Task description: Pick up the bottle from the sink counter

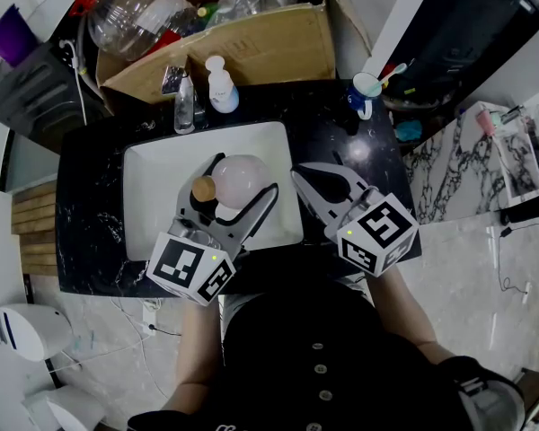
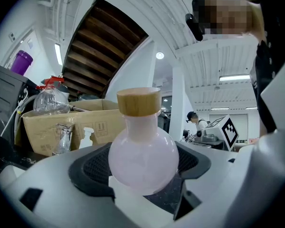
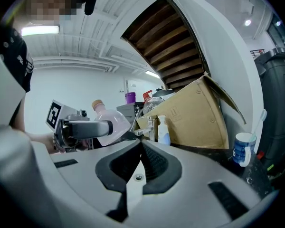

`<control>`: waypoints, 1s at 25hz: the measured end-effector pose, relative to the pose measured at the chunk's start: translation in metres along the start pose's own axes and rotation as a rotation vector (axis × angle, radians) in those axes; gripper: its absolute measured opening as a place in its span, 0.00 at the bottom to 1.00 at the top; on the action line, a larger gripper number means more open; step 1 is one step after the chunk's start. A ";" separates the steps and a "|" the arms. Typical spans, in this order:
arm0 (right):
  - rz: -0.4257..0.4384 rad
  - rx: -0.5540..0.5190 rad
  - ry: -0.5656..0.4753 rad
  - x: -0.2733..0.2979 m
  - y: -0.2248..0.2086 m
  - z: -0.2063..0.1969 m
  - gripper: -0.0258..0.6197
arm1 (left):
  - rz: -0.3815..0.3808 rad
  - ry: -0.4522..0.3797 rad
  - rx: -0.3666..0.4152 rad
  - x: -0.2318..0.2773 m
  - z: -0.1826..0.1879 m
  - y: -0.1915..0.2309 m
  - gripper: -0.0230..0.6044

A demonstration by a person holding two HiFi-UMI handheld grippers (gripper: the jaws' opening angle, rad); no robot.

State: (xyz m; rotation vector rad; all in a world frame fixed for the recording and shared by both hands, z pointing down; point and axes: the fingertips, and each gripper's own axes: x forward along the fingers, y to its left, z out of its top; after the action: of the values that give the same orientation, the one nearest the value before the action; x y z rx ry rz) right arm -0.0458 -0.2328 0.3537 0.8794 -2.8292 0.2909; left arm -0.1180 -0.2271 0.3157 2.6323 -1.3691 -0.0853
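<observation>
The bottle (image 1: 241,178) is a round pale-pink flask with a wooden cap. It hangs over the white sink basin (image 1: 153,182), with my left gripper (image 1: 244,176) shut on its round body. In the left gripper view the bottle (image 2: 142,158) fills the space between the jaws, cap uppermost. My right gripper (image 1: 298,172) is over the black counter (image 1: 90,232) just right of the basin, shut with nothing in it. In the right gripper view its jaws (image 3: 140,148) meet, and the bottle (image 3: 110,120) shows at the left, held by the left gripper.
A chrome faucet (image 1: 181,97) and a white pump dispenser (image 1: 221,86) stand behind the basin. A blue mug (image 1: 364,92) with brushes sits at the counter's back right. An open cardboard box (image 1: 260,48) with plastic bottles lies behind the counter.
</observation>
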 end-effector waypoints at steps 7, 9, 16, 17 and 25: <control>0.033 -0.012 0.000 0.001 0.005 0.000 0.04 | -0.001 0.002 0.006 0.000 0.000 0.000 0.67; 0.037 -0.014 0.001 0.001 0.006 0.001 0.04 | 0.001 0.002 0.005 0.000 0.000 0.000 0.67; 0.027 -0.009 0.001 -0.001 0.004 0.002 0.04 | -0.001 0.013 0.013 0.000 0.000 0.000 0.67; 0.027 -0.009 0.001 -0.001 0.004 0.002 0.04 | -0.001 0.014 0.013 0.000 0.000 0.000 0.67; 0.022 -0.010 -0.010 0.000 0.000 0.004 0.04 | 0.017 0.008 0.004 0.001 0.001 0.004 0.67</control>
State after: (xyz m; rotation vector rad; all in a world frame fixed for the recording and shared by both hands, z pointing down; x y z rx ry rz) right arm -0.0461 -0.2337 0.3498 0.8510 -2.8483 0.2762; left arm -0.1209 -0.2300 0.3155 2.6210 -1.3900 -0.0692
